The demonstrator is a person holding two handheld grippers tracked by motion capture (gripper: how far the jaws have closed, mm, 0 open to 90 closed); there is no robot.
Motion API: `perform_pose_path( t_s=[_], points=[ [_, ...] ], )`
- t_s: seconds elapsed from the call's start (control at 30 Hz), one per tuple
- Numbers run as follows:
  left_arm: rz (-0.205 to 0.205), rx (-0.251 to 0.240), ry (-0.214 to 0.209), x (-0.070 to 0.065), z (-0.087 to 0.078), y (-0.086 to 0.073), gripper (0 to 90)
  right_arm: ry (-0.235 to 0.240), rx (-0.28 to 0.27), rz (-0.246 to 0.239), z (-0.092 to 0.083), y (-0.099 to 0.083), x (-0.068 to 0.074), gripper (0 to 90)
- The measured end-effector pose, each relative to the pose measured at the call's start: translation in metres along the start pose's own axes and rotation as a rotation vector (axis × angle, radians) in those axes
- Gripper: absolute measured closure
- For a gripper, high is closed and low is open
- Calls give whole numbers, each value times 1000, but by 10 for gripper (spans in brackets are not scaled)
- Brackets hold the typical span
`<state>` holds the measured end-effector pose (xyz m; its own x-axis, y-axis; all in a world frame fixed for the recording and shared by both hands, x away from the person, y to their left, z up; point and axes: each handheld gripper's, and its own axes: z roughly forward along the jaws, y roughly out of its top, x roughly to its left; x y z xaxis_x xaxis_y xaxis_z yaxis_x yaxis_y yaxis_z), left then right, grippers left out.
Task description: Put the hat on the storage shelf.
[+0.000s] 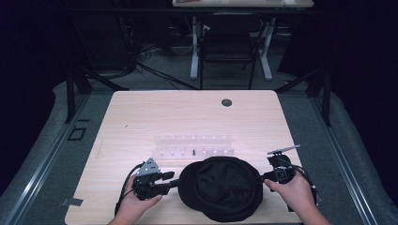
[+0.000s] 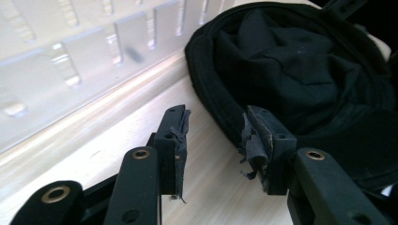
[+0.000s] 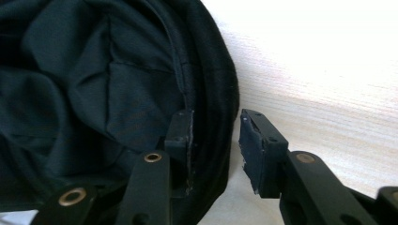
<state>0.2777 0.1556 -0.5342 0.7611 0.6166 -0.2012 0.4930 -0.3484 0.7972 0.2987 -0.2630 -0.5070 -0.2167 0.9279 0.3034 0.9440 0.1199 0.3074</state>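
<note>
A black cloth hat (image 1: 223, 187) lies upside down, hollow upward, at the table's near edge. My left gripper (image 1: 175, 181) is at the hat's left rim, held by a hand. In the left gripper view it (image 2: 217, 116) stands open over bare wood, and the hat (image 2: 300, 70) reaches its right finger (image 2: 263, 136). My right gripper (image 1: 262, 177) is at the right rim. In the right gripper view it (image 3: 216, 118) is open astride the hat's rim (image 3: 211, 93), with one finger (image 3: 180, 136) inside the hat and the other outside.
A clear plastic rack (image 1: 194, 145) with small pegs lies just behind the hat, close to the left gripper (image 2: 70, 61). A round black grommet (image 1: 226, 102) sits near the table's far edge. A chair (image 1: 230, 42) stands beyond the table.
</note>
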Motion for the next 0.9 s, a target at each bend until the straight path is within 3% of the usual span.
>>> perform_pose_path(
  t_s=[0.33, 0.9],
  points=[
    [-9, -12, 25, 5, -7, -2, 596, -46, 53, -22, 6, 6, 4, 680],
    [7, 9, 26, 3, -3, -2, 596, -34, 132, 21, 10, 14, -2, 704]
  ],
)
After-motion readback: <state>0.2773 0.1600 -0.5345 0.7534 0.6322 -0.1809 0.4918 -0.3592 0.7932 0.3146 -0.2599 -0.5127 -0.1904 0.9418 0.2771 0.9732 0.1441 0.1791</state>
